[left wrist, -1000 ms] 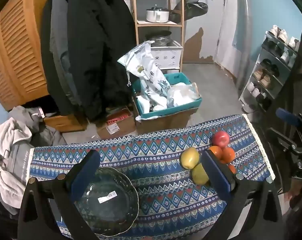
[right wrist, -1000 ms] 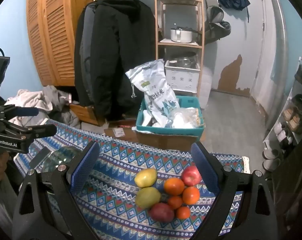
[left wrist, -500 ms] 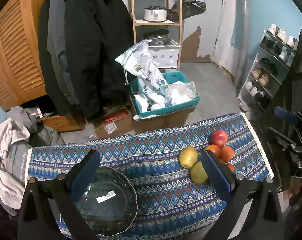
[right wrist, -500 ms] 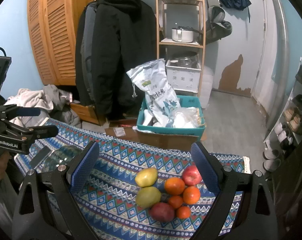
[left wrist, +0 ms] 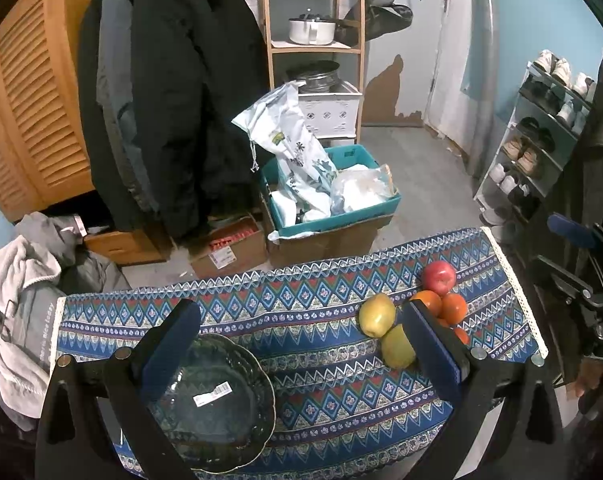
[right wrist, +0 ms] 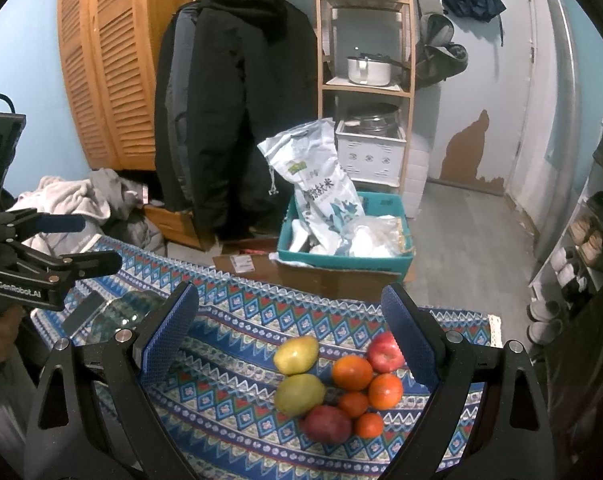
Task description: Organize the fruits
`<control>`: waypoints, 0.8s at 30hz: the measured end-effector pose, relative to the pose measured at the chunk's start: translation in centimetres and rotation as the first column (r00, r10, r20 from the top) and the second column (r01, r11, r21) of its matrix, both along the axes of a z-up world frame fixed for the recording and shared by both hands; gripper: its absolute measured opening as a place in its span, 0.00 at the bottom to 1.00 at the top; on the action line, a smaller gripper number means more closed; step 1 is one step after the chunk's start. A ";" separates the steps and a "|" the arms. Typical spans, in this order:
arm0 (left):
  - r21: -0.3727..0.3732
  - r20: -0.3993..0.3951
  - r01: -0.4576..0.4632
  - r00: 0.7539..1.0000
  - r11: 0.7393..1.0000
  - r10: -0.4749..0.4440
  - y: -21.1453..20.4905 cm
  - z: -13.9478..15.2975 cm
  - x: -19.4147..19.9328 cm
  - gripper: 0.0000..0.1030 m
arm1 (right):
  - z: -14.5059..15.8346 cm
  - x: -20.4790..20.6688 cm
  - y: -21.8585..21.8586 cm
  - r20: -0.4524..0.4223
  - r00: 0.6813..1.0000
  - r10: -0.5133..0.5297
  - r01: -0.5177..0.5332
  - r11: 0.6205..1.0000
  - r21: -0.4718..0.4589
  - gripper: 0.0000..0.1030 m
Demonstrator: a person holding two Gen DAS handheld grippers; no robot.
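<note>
Fruits sat clustered, touching, near the tabletop's right edge; glass bowl empty near left edge. Left claw and right claw both spread, holding nothing. Risk: nudging one round fruit could roll neighbours off the edge.

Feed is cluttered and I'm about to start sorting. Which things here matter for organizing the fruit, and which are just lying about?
Job:
two yellow-green pears
two red apples
four oranges
clear scalloped glass bowl
open left tool
open right tool

Lying about:
black hanging coat
teal crate of bags
white pot on wooden shelf
</note>
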State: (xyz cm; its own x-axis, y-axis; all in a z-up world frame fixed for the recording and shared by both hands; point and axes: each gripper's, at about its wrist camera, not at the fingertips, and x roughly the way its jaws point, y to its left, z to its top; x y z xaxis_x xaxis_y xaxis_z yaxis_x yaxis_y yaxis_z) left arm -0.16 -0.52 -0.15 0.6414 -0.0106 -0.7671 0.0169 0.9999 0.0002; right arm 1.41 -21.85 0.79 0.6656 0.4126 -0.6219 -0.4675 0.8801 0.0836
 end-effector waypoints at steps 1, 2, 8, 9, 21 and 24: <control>0.000 -0.003 0.000 1.000 1.000 0.000 0.0 0.0 0.0 0.99 | 0.0 0.0 0.0 0.000 1.000 0.000 0.000 1.000 0.000 0.88; -0.001 -0.006 0.001 1.000 1.000 -0.001 0.0 -0.1 0.0 0.99 | 0.0 0.0 0.0 0.000 1.000 0.000 0.000 1.000 0.001 0.88; -0.003 -0.012 -0.004 1.000 1.000 0.004 0.4 -0.1 0.2 0.99 | 0.0 0.0 0.0 -0.001 1.000 0.002 -0.002 1.000 0.003 0.88; -0.005 -0.013 -0.004 1.000 1.000 0.004 0.4 -0.1 0.3 0.99 | 0.0 0.0 0.0 0.000 1.000 0.001 -0.001 1.000 0.003 0.88; 0.002 -0.010 -0.006 1.000 1.000 0.006 0.5 -0.3 0.2 0.99 | 0.1 0.0 0.1 0.000 1.000 0.001 -0.001 1.000 0.001 0.88; 0.004 -0.008 -0.006 1.000 1.000 0.006 0.5 -0.4 0.1 0.99 | 0.1 0.0 0.1 -0.001 1.000 0.001 -0.001 1.000 0.001 0.88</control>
